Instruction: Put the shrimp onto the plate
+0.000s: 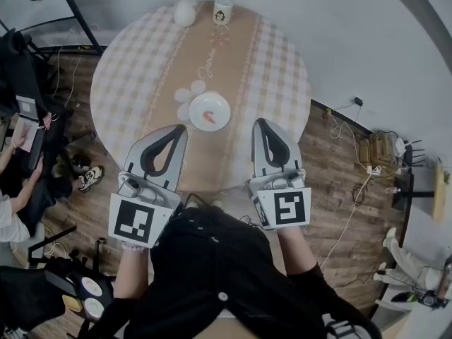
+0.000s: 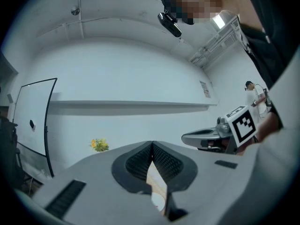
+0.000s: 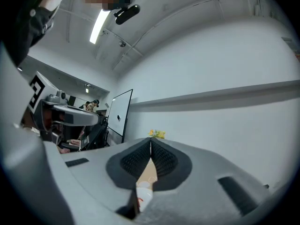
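Head view: the shrimp [image 1: 210,116] is seen lying on the white plate [image 1: 221,102], which is set on the tan runner of the round bench [image 1: 275,69], toward its near edge. Small white discs [image 1: 191,93] are placed just beside the plate. A vase of yellow flowers [image 1: 184,8] is stood at the far edge. The left gripper [image 1: 181,128] and right gripper [image 1: 259,122] are held over the near edge, each with its fingers [image 2: 136,163] pressed together on nothing.

Orange shrimp [image 1: 210,116], white plate [image 1: 221,102]
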